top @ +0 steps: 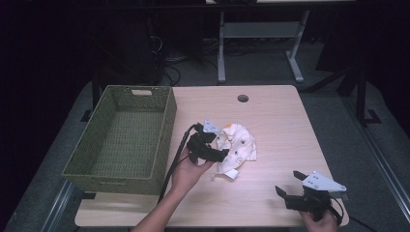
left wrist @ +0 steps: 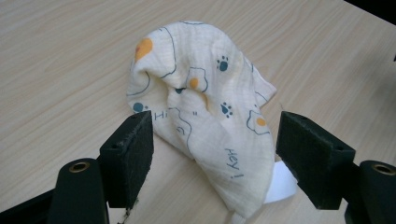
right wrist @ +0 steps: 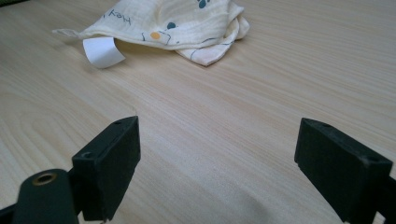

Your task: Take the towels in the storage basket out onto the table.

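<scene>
A crumpled cream cloth (top: 240,144) printed with paw prints, eggs and "Hey!" lies near the middle of the wooden table (top: 280,125). A white label (left wrist: 283,185) sticks out from under its near edge. My left gripper (top: 220,145) is at the cloth's left side, held in a hand. In the left gripper view the cloth (left wrist: 210,112) lies between the jaws of this gripper (left wrist: 215,135), which stand wide apart; the right pad (left wrist: 310,156) is clear of the fabric. My right gripper (top: 288,182) rests open near the table's front right corner, with bare wood between its jaws (right wrist: 217,140). The cloth (right wrist: 177,23) lies beyond it.
A green woven basket (top: 167,125) stands on the left side of the table, with nothing inside it. A round cable hole (top: 242,98) sits near the far edge. Behind the table are white desk legs (top: 221,48) and cables on a dark floor.
</scene>
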Available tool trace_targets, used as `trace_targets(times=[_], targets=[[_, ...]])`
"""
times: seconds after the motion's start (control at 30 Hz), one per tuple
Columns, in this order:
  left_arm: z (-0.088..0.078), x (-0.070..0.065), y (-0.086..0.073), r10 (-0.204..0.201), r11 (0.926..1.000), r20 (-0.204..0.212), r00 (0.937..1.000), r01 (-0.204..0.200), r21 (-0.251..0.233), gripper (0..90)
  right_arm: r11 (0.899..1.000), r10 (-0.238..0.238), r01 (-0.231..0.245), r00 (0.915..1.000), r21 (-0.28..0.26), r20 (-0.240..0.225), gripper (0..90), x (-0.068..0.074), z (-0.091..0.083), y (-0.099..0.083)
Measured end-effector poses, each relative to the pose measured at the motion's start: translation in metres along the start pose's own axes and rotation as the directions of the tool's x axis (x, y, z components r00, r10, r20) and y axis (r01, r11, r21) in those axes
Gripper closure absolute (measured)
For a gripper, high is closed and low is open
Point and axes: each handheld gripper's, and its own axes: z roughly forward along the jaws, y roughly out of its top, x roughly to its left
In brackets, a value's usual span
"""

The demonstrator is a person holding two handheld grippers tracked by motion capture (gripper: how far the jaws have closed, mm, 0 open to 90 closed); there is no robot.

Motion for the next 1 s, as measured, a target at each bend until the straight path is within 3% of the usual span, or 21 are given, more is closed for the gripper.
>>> trace_targets(times=[0.23,0.47,1.0], targets=[[-0.012,-0.002,-0.014,0.019,0.9997,-0.001,0.9998,-0.019,-0.017,25.9,1.000,-0.001,0.001,1.0000,0.002,0.002,13.9,0.000,0.000,0.000],[-0.018,-0.002,-0.023,0.009,0.9996,0.012,0.9999,-0.009,-0.026,25.3,1.000,-0.001,0.001,1.0000,0.002,0.005,13.9,0.000,0.000,0.000],[-0.036,-0.006,-0.063,-0.003,0.9994,0.020,0.9998,0.003,-0.034,23.9,1.000,0.002,-0.002,0.9999,0.006,0.012,13.7,0.001,-0.001,-0.001]])
